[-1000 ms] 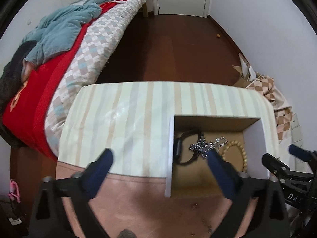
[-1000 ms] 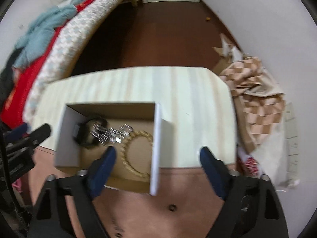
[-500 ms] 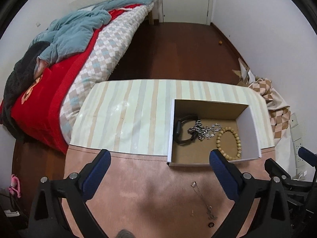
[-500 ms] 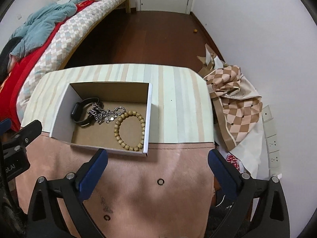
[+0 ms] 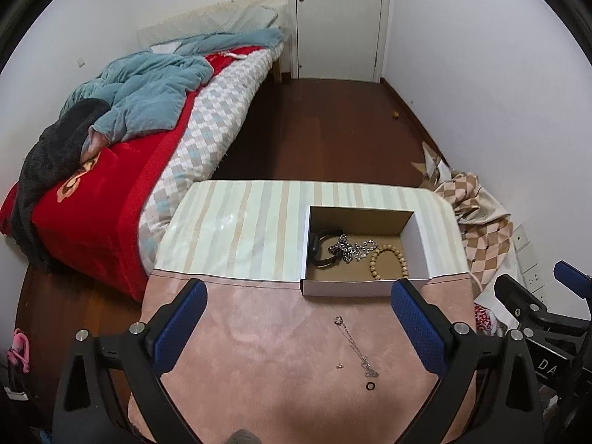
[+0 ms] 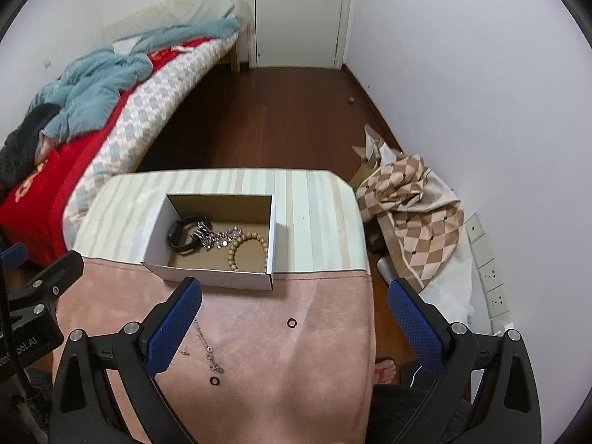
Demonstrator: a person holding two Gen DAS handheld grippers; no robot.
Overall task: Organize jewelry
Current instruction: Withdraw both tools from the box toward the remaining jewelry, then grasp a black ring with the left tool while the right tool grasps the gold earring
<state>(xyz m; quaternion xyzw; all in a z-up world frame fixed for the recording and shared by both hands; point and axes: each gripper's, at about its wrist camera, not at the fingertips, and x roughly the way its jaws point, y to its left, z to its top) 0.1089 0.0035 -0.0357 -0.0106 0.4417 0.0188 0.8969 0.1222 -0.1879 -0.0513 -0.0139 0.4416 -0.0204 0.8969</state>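
A white cardboard box (image 5: 347,288) (image 6: 207,275) sits on the table and holds a black band (image 5: 320,249) (image 6: 181,233), a silver chain (image 5: 351,248) (image 6: 216,236) and a wooden bead bracelet (image 5: 388,262) (image 6: 248,251). On the pink cloth lie a thin necklace (image 5: 357,347) (image 6: 207,347), a small earring (image 5: 338,365) (image 6: 184,351) and two dark rings (image 5: 370,386) (image 6: 292,322) (image 6: 214,380). My left gripper (image 5: 298,292) and right gripper (image 6: 294,292) are both open and empty, held above the table's near part.
The table has a striped cloth (image 5: 251,222) at the far half and a pink cloth (image 5: 259,351) near me. A bed (image 5: 111,170) stands to the left. Checked fabric (image 6: 410,207) lies on the floor at right. Wall sockets (image 6: 488,273) are at right.
Both grippers have pulled back and up from the box. The necklace, earring and rings on the pink cloth have come into view.
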